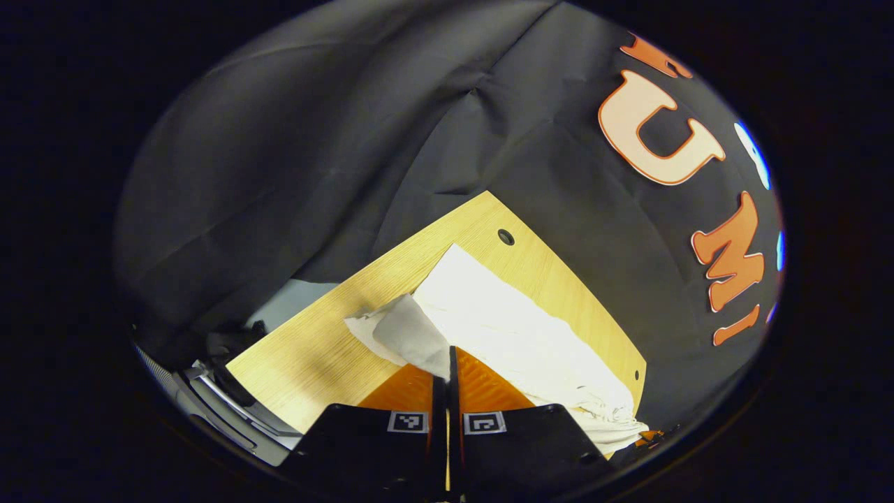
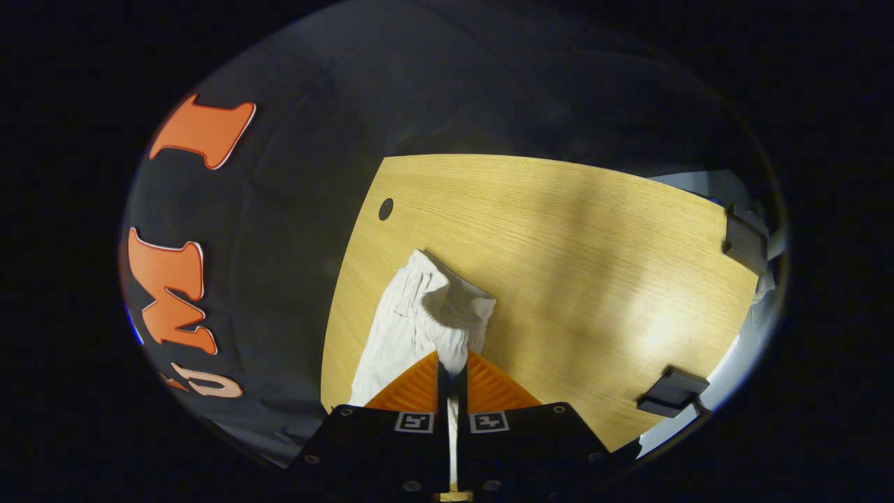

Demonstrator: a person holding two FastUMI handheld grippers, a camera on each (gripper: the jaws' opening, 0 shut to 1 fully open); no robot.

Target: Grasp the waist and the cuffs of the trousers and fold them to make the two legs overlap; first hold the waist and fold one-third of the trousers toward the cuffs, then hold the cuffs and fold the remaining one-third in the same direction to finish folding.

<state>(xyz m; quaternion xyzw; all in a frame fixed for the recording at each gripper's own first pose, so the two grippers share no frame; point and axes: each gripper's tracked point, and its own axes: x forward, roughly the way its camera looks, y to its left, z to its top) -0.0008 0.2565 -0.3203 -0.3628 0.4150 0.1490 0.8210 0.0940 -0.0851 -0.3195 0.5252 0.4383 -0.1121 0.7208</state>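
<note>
White trousers (image 1: 517, 328) lie stretched across the wooden table (image 1: 314, 349) in the left gripper view. Their cuff end (image 1: 408, 334) is lifted off the board as a shaded flap, and my left gripper (image 1: 447, 360) is shut on it. The gathered waist end (image 1: 614, 412) lies at the far right. In the right gripper view the gathered waist (image 2: 436, 300) is raised into a hump, with my right gripper (image 2: 452, 365) shut on it and white cloth showing between the fingers. The rest of the trousers (image 2: 380, 356) runs back along the table's left edge.
The table has a round hole (image 1: 506, 237) (image 2: 385, 208) near its corner. Two black clamps (image 2: 744, 244) (image 2: 672, 392) sit on its right edge. Dark gear (image 1: 230, 349) lies beyond the table's left side. Bare wood (image 2: 594, 279) spreads right of the trousers.
</note>
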